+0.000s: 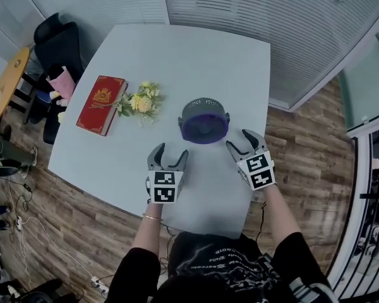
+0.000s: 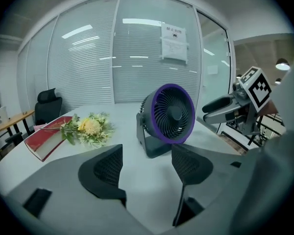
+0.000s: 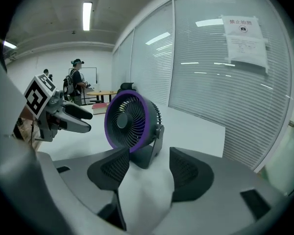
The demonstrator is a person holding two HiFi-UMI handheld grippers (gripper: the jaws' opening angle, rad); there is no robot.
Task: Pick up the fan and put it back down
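Observation:
A small grey fan (image 1: 204, 120) with a purple ring stands upright on the pale table (image 1: 177, 55), its face toward me. My left gripper (image 1: 168, 158) is open and empty, just in front of the fan on its left side. My right gripper (image 1: 245, 142) is open too, close by the fan's right side and not touching it. Seen from the left gripper view, the fan (image 2: 167, 116) stands beyond the open jaws, with the right gripper (image 2: 220, 109) at the right. In the right gripper view the fan (image 3: 132, 126) sits just past the jaws and the left gripper (image 3: 71, 116) shows at the left.
A red book (image 1: 102, 104) and a bunch of yellow flowers (image 1: 139, 101) lie left of the fan. Black chairs (image 1: 60, 46) and a wooden side table (image 1: 9, 81) stand beyond the table's left edge. A glass wall with blinds (image 2: 137, 48) runs behind the table. A person (image 3: 77, 80) stands far off.

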